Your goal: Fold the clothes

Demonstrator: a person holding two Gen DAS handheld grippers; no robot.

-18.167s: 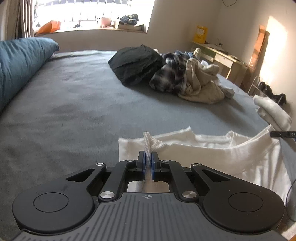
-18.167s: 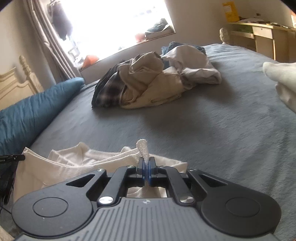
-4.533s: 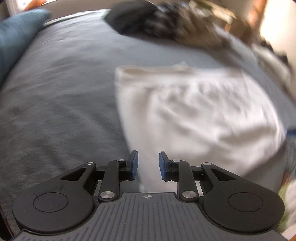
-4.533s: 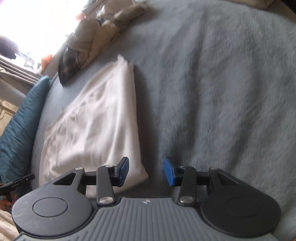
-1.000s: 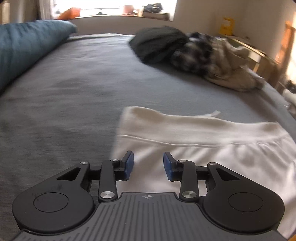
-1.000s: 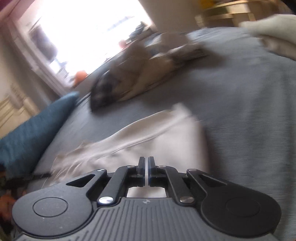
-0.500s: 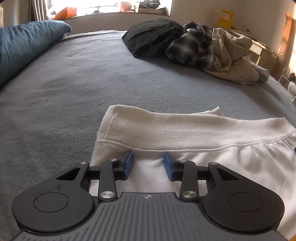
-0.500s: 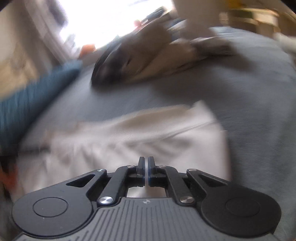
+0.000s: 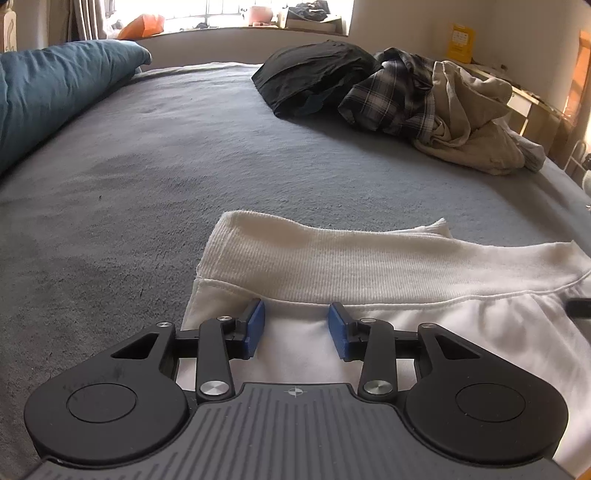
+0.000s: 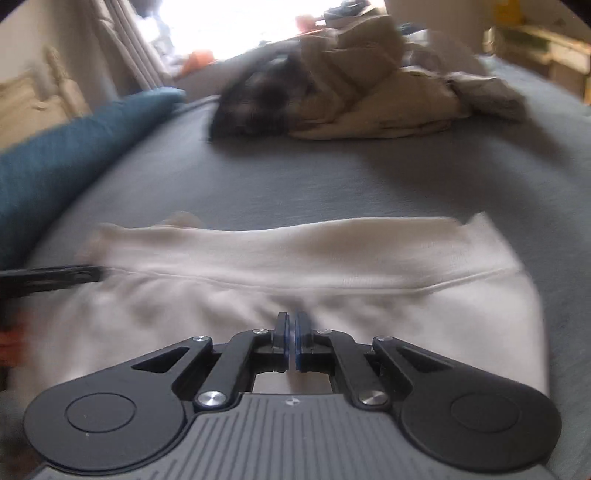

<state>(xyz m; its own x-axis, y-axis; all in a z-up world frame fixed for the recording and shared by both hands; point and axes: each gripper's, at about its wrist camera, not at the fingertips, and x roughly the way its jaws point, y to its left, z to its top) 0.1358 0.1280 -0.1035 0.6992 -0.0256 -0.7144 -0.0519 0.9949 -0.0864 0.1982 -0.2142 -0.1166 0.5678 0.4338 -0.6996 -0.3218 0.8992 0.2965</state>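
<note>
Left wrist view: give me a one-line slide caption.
Open left gripper poised over the folded white garment on the grey bed, unfolded clothes pile behind.

Teal pillow (image 9: 55,88) on grey bed (image 9: 184,166); sunlit windowsill (image 9: 221,31).

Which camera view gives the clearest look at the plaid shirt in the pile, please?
The left wrist view: the plaid shirt is sharp there, its check pattern plain between a black garment and beige clothing. In the right wrist view it is only a dark blur.
</note>
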